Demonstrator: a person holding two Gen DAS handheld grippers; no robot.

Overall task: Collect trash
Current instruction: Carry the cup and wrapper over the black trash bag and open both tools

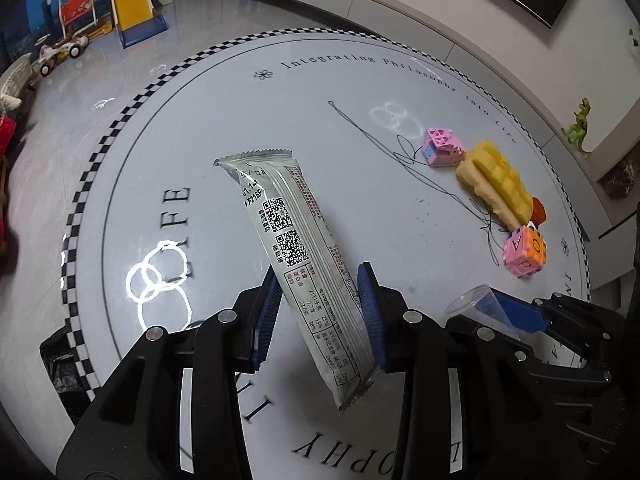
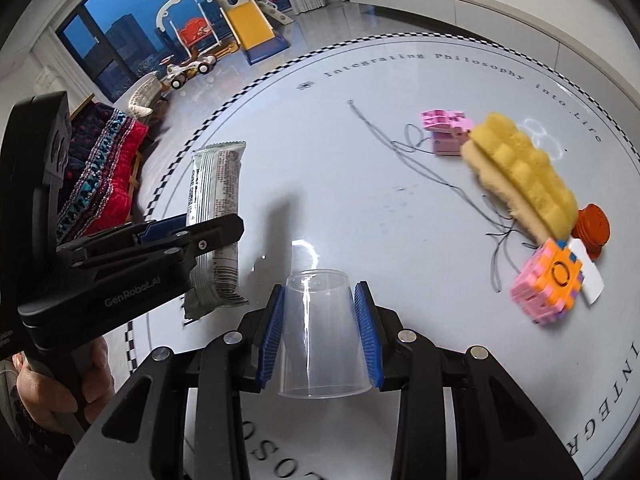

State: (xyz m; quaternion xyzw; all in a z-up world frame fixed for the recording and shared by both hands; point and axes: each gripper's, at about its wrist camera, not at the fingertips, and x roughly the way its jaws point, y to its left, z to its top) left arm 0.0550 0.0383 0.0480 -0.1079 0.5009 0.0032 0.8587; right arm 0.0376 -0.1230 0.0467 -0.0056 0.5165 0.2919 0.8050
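From your left wrist camera, your left gripper [image 1: 326, 312] pinches a grey snack wrapper [image 1: 298, 256] between its blue pads, lifted clear above the round table [image 1: 224, 128]; the wrapper shows two QR codes and a nutrition panel. The table reads "Integrating Philosophy into Life" along its rim, with "LIFE" in large letters. At lower right, your right gripper [image 1: 508, 312] carries a clear plastic cup [image 1: 478, 306]. From your right wrist camera, your right gripper [image 2: 320, 330] clamps that clear plastic cup [image 2: 322, 332] upside down between its pads, while the left gripper's [image 2: 188, 236] body reads "GenRobot.AI". A letter cube [image 2: 548, 280] shows an "O".
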